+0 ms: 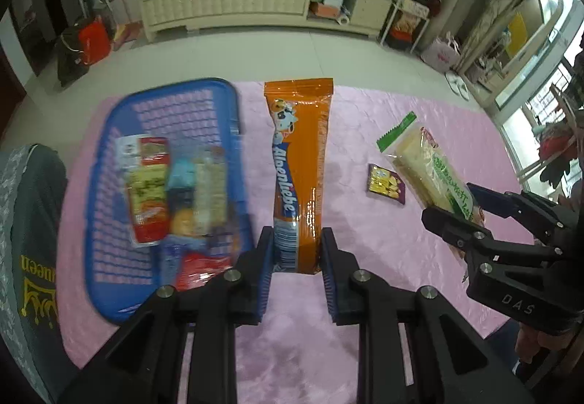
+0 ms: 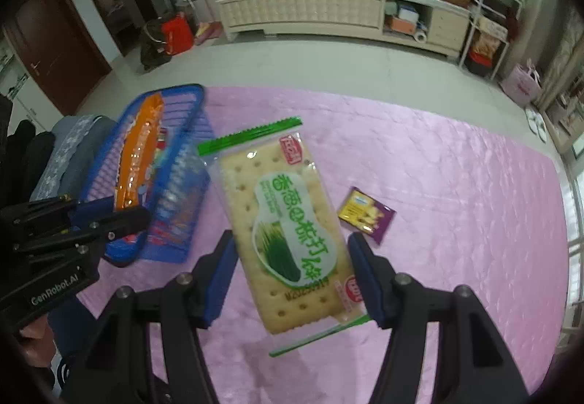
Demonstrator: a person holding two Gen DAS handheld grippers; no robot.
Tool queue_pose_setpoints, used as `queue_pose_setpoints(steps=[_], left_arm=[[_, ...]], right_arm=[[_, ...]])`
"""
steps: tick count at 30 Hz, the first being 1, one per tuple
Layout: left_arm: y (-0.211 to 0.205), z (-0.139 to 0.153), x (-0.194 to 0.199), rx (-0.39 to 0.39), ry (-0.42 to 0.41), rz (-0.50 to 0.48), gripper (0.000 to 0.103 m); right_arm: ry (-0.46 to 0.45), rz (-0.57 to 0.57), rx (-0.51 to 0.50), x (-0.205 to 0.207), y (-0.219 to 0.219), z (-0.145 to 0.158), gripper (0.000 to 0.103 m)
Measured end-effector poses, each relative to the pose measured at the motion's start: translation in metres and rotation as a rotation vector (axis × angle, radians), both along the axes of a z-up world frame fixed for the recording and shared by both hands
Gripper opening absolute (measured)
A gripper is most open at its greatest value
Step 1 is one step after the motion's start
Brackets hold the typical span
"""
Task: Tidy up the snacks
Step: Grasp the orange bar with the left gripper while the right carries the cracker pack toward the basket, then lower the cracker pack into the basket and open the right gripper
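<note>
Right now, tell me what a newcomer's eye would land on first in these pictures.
Two snacks held up over the pink cloth: the left gripper has its jaws shut on a long orange Alpenliebe pack, and the right gripper clamps a green-trimmed cracker packet. To the left lies a blue basket already holding several snacks, and a small purple packet lies alone on the cloth.

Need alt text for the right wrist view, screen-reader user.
The right gripper holds a green-trimmed cracker packet above a pink tablecloth, jaws closed on its sides. At left, the left gripper holds an orange candy pack over a blue basket of snacks. A small purple packet lies on the cloth to the right.
</note>
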State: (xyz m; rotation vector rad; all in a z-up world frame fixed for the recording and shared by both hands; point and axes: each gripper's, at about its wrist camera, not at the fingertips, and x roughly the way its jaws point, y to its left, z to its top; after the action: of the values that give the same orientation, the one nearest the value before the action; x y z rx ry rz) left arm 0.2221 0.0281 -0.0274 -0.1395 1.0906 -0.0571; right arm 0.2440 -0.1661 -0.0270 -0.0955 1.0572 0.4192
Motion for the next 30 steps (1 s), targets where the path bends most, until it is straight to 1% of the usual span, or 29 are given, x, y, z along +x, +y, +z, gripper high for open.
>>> queue_pose_setpoints(steps=[1, 2, 3, 4, 5, 7, 8, 10, 11, 12, 13, 15, 20, 22, 25, 26, 27, 30], left_arm=[[0.012, 0.004, -0.006, 0.001, -0.008, 0.009, 0.022], [0.018, 0.005, -0.014, -0.001, -0.013, 0.012, 0.022], [0.023, 0.007, -0.017, -0.002, -0.018, 0.015, 0.022], [0.035, 0.009, -0.023, 0.001, -0.023, 0.021, 0.022], [0.034, 0.01, -0.024, 0.004, -0.025, 0.026, 0.022], [0.052, 0.012, -0.03, 0.002, -0.031, 0.044, 0.022], [0.062, 0.011, -0.033, -0.001, -0.03, 0.056, 0.022], [0.073, 0.012, -0.038, -0.007, -0.029, 0.074, 0.022], [0.079, 0.013, -0.042, -0.006, -0.026, 0.082, 0.022], [0.087, 0.012, -0.045, -0.004, -0.024, 0.087, 0.022], [0.095, 0.011, -0.048, 0.001, -0.02, 0.089, 0.022], [0.107, 0.011, -0.053, 0.01, -0.016, 0.097, 0.022], [0.136, 0.004, -0.059, -0.015, -0.013, 0.135, 0.022], [0.141, 0.0, -0.062, -0.022, -0.008, 0.14, 0.022], [0.144, -0.008, -0.063, -0.034, 0.003, 0.148, 0.022], [0.144, -0.009, -0.064, -0.038, 0.008, 0.151, 0.022], [0.145, -0.012, -0.065, -0.043, 0.014, 0.153, 0.022], [0.152, -0.021, -0.065, -0.05, 0.032, 0.163, 0.022]], right_arm=[[0.008, 0.01, 0.023, -0.005, 0.007, 0.002, 0.066], [0.029, 0.026, 0.071, -0.006, 0.018, 0.006, 0.066], [0.029, 0.026, 0.071, -0.006, 0.018, 0.006, 0.066], [0.03, 0.042, 0.082, -0.007, 0.033, 0.008, 0.066], [0.025, 0.056, 0.074, -0.007, 0.043, 0.008, 0.066], [0.022, 0.067, 0.069, -0.007, 0.051, 0.009, 0.066], [0.019, 0.099, 0.061, -0.007, 0.072, 0.009, 0.066], [0.034, 0.133, 0.08, -0.008, 0.091, 0.008, 0.066], [0.034, 0.133, 0.08, -0.008, 0.091, 0.008, 0.066], [0.04, 0.165, 0.094, -0.008, 0.11, 0.007, 0.066], [0.034, 0.176, 0.092, -0.014, 0.115, 0.005, 0.066], [0.026, 0.198, 0.077, -0.012, 0.131, 0.002, 0.066], [0.042, 0.259, 0.035, -0.01, 0.171, -0.012, 0.066], [0.042, 0.274, 0.022, -0.011, 0.177, -0.015, 0.066], [0.019, 0.341, -0.068, -0.018, 0.205, -0.029, 0.066], [0.019, 0.341, -0.068, -0.018, 0.205, -0.029, 0.066], [0.005, 0.371, -0.106, -0.019, 0.215, -0.035, 0.066], [-0.014, 0.416, -0.139, -0.023, 0.226, -0.042, 0.066]])
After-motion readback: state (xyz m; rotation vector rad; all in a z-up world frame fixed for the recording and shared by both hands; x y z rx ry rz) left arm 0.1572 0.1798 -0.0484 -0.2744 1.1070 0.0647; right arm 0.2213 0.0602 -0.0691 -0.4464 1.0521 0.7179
